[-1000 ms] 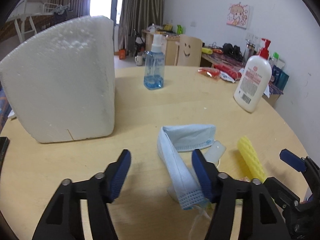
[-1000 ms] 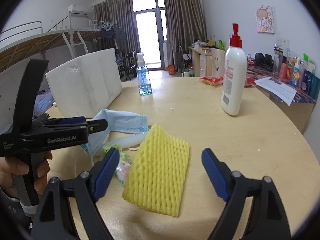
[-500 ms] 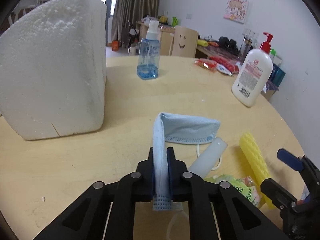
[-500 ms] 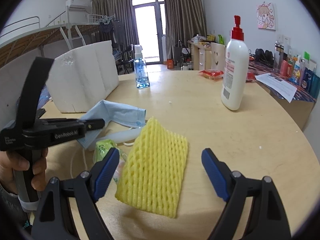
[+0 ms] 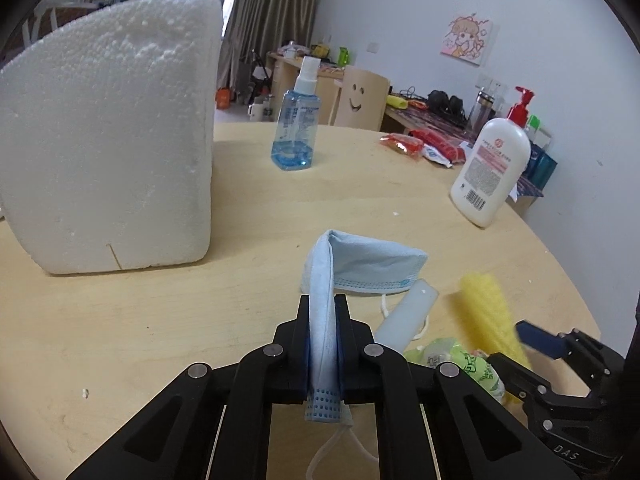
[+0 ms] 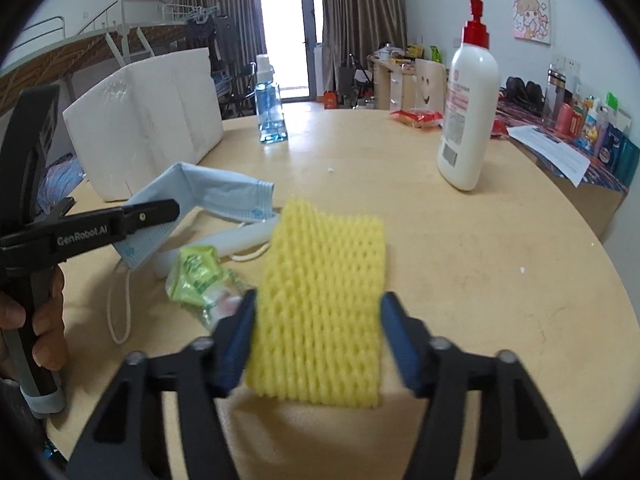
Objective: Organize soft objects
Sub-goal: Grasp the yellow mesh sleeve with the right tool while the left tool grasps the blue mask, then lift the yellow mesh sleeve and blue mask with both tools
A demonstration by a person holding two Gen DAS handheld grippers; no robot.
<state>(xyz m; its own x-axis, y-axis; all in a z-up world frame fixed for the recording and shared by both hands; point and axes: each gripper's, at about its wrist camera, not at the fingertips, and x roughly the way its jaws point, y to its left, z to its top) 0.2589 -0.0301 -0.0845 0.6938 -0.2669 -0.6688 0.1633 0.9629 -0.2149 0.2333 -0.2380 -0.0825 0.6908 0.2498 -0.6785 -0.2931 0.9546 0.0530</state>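
Note:
A light blue face mask (image 5: 372, 260) lies partly on the round wooden table (image 5: 120, 340). My left gripper (image 5: 322, 308) is shut on its folded edge, and an ear loop hangs below the jaws. A yellow foam net sleeve (image 6: 320, 300) lies flat in front of my right gripper (image 6: 318, 320). Its jaws are closing, with the net between the blue pads (image 6: 240, 328), which stand at the net's side edges without squeezing it. In the right wrist view the left gripper (image 6: 172, 210) holds the mask (image 6: 216, 188) up off the table, with a person's hand on its handle.
A green wrapper (image 6: 196, 272) and a white translucent tube (image 6: 240, 236) lie between mask and net. A large white styrofoam block (image 5: 112, 140) stands at the left. Farther back stand a blue spray bottle (image 5: 296, 128) and a white lotion bottle (image 5: 492, 168), with red snack packets (image 5: 404, 144) behind.
My left gripper went from open to shut on the mask's edge and has raised it a little. The right jaws narrowed from wide open to the yellow net's edges.

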